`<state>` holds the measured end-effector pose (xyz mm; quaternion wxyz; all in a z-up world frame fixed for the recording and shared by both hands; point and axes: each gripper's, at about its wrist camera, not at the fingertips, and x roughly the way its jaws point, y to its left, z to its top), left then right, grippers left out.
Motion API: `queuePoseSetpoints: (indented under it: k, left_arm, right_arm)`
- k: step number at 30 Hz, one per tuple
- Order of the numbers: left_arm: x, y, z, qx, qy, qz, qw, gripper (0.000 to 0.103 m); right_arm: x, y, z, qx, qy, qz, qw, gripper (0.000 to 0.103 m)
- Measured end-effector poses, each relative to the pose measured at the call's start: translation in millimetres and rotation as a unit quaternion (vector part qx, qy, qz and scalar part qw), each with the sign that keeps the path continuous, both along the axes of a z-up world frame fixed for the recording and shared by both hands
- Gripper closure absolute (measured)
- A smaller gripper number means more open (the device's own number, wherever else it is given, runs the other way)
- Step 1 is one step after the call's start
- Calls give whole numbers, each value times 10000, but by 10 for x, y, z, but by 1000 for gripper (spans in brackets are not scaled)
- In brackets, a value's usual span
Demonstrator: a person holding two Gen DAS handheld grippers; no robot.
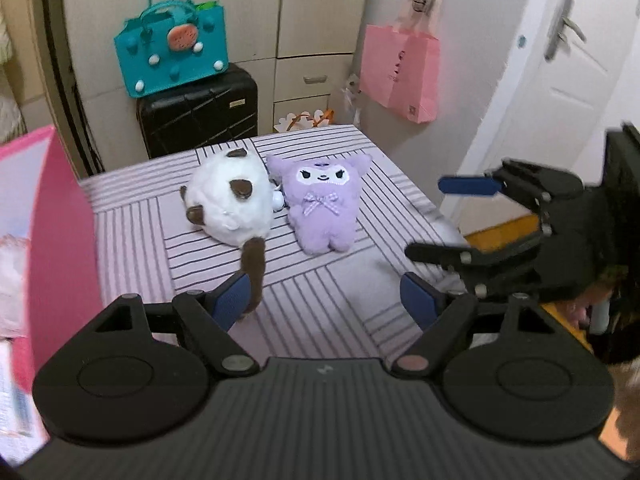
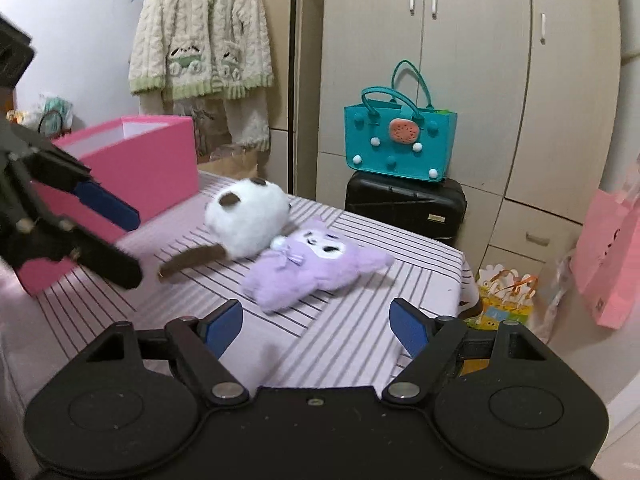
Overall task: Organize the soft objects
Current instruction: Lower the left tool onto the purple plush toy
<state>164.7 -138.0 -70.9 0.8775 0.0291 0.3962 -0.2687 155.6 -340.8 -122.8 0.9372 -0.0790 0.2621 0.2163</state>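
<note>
Left gripper (image 1: 326,300) up close, fingers (image 1: 230,304) spread wide, nothing between them. The brown tail of the white plush (image 1: 234,202) ends right against the left finger pad at 9 o'clock, touching or just beside it, hard to call. The plush's round body lies further out at 11 o'clock on the striped worktop (image 1: 328,320). Just beside it, at 12 o'clock, the purple plush (image 1: 322,204) lies face up, bow on its chest, the two toys touching or almost so.

Over at 3 o'clock in the left view, the right gripper (image 1: 448,220) hangs off the worktop's edge, turned on its side, one finger above the other, fingers released and holding nothing.

From the right wrist view, the right gripper (image 2: 316,322) points across the worktop (image 2: 340,344); the purple plush (image 2: 312,268) sits just ahead at 12 o'clock, the white plush (image 2: 248,220) behind it at 11. The left gripper (image 2: 120,240) reaches in from 9 o'clock, in front of the open pink box (image 2: 132,172).

Further back: a black suitcase (image 2: 406,206) with a small plate, unreadable, and a teal bag (image 2: 400,140) on top. A pink paper bag (image 1: 400,70) hangs on the wall; its print is too blurred to read.
</note>
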Motion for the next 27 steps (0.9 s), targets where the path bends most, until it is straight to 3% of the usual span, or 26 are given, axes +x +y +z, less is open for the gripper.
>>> queuePoseSetpoints:
  k: [5,9,14,18,23,27]
  left_arm:
    - [323,-108,-174,-487,582,237,9968,24]
    - [492,-208,-296,-705,755,430,9937,29]
    - [606,-356,-392,-583,723,610,9938,32]
    - [664,-401,-443,-278,423,895,9947,32]
    - [766,-376,-508,-615,717,857,9918,32]
    - [804,-407,-553,-716,717,1035,9895,32]
  right_arm:
    - [65,-48,-98,-217,49,238,9995,17]
    - [178,16,-148,-271,151,366,9989,16]
    - [378,159,-190,-393,212,559,9974,15]
    - [534,274,-243,-471,381,677,9959,15]
    - [606,349,-293,-516,491,739,9947,15]
    - [634,335,-314,-419,580,798,9942,20]
